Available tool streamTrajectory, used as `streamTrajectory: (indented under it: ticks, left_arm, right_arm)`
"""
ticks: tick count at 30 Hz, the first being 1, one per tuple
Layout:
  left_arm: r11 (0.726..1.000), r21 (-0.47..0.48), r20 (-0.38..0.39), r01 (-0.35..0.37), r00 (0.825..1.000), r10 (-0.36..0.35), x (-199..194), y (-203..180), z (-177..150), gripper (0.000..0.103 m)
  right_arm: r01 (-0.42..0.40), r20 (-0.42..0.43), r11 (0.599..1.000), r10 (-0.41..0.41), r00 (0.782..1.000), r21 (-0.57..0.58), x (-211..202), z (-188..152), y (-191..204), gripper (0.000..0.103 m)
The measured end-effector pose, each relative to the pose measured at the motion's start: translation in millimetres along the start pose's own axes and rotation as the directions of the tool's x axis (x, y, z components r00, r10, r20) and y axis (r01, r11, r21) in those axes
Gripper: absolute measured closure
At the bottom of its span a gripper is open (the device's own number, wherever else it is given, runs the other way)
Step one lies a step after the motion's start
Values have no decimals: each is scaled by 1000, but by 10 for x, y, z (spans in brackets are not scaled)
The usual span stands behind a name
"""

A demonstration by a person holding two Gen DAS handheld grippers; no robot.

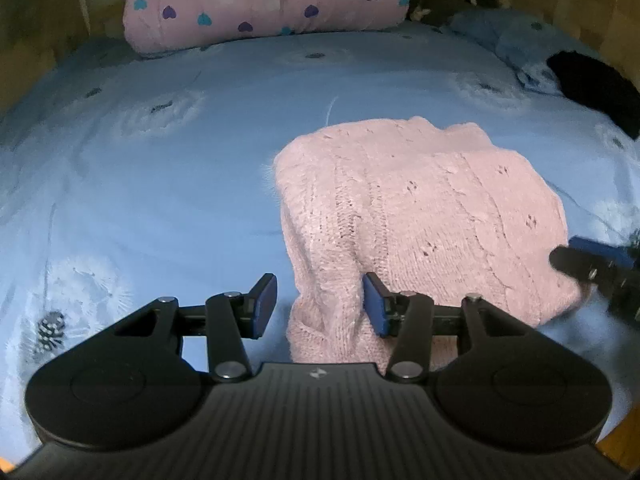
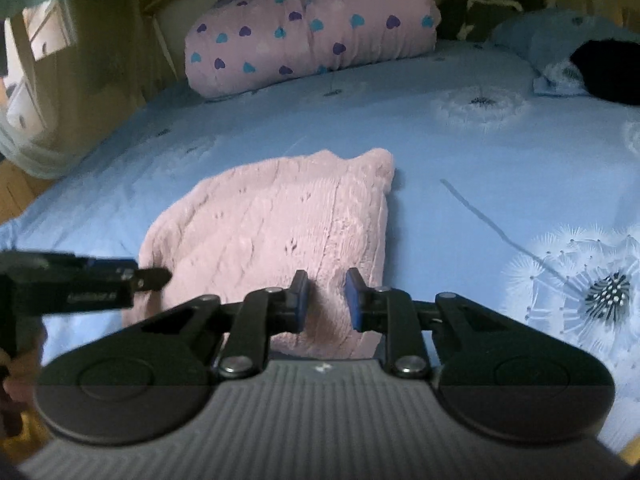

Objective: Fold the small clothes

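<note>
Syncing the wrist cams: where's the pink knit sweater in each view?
Left wrist: pink knit sweater right of centre, near edge between the open fingers.
Right wrist: sweater left of centre, near edge between the fingers.
Shared landmark: heart-print pink bedding roll at the bed's far end.

We see a light blue bedsheet (image 1: pixel 160 200) printed with white dandelion heads, one large bloom (image 2: pixel 600 288) at four o'clock in the right wrist view. At twelve o'clock lies a pink rolled quilt (image 1: pixel 264 0) dotted with teal and purple hearts. A black cloth (image 1: pixel 596 88) rests at two o'clock beside a blue pillow (image 2: pixel 536 36).
</note>
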State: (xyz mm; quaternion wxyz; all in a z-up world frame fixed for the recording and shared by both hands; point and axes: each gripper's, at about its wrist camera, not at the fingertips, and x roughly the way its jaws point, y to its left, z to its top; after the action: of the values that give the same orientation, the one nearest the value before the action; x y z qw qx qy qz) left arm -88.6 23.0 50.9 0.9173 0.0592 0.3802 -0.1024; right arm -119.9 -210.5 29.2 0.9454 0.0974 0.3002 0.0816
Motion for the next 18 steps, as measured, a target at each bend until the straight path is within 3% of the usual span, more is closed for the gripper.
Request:
streamTrajectory:
  ticks: [5,9,11,13,18]
  left_arm:
    - [999,-46,19,3,1000,-2,-71,28,-46,48]
    - [997,-74,15,2,1000,-1,-218,29,-99,35]
    - [998,-70,6,1,1000,0,-290,-5,-131,32]
    - [997,-80,-5,2,1000,-2,-367,-37,-187,23]
    - [996,-93,-18,-15,1000,14,-514,-142,-352,14]
  right_arm:
    - [70,58,992,-64,996,-107,23,-121,154,79]
    - [87,80,990,-79,994,-108,-58,-109,180,77]
    - [86,93,993,-78,993,-86,-115,-117,176,71]
    - [72,101,995,-64,993,-75,-187,-136,177,56]
    - [50,116,997,-43,992,-63,-360,-195,227,41]
